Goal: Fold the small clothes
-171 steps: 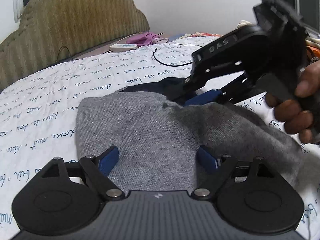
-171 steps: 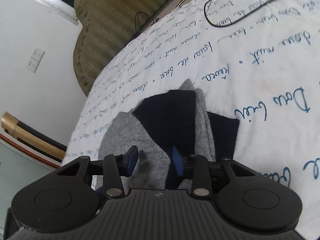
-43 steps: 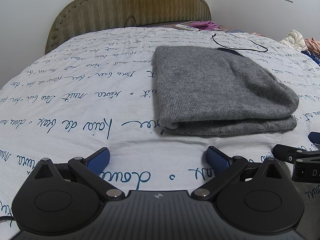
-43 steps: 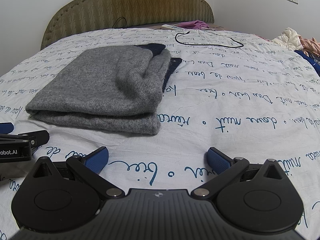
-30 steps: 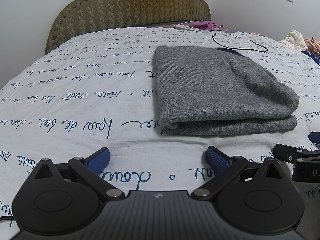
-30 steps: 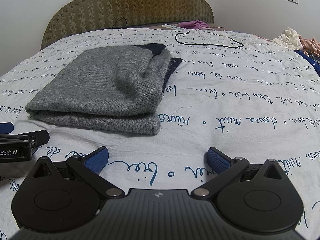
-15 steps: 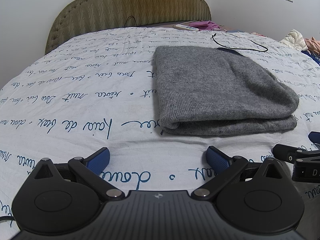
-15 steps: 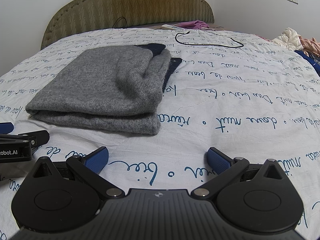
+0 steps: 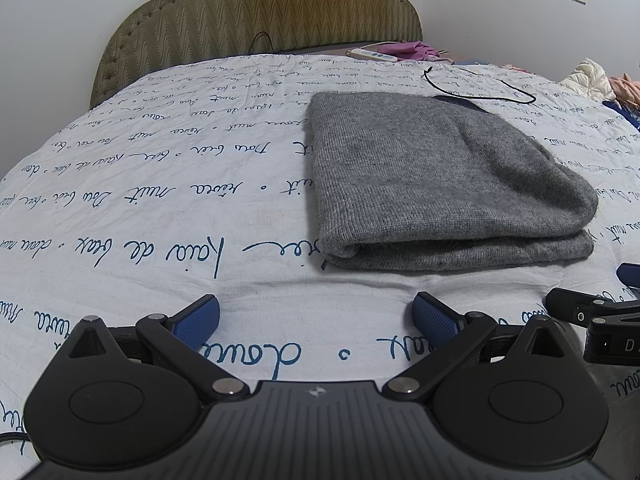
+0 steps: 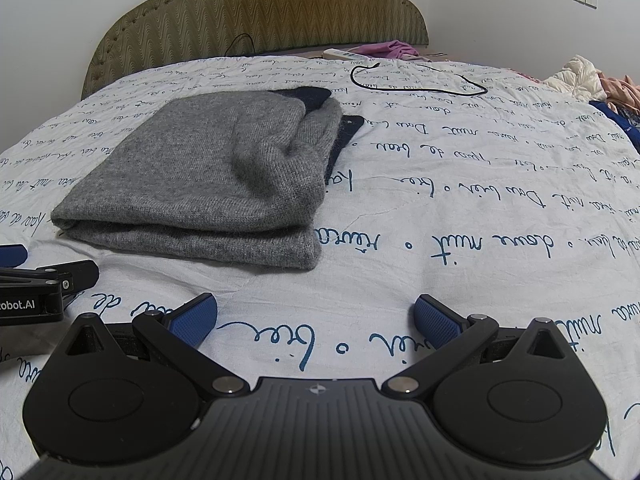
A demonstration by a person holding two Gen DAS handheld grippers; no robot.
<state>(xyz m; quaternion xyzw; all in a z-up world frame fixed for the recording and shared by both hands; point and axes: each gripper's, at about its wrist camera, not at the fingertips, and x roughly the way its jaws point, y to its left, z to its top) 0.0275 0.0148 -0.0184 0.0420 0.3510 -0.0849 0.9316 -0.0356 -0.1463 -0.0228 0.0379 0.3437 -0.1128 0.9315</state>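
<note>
Blue textured pads tip both claws, and each claw stands spread wide with nothing between its fingers. In the left wrist view the left gripper sits at the bottom centre of the frame, low over the bedsheet, its two pads well apart and clear of any cloth. At the lower right edge of that frame the black tip of the right gripper pokes in beside it. In the right wrist view the right gripper fills the bottom centre the same way, jaws wide, and the left gripper shows at the left edge.

Beyond the pads comes a bare strip of white sheet printed with dark blue script, then the near folded edge of the grey knitted garment. It lies folded flat, a doubled thick edge facing the claws, right of centre in the left view and left of centre in the right view. A dark navy part peeks out at its far right corner.

Open sheet stretches wide on the left of the left view and on the right of the right view. Farther up lie a black cable, a white remote-like device, pink cloth and the olive quilted headboard. More heaped clothes sit at the upper right edge.
</note>
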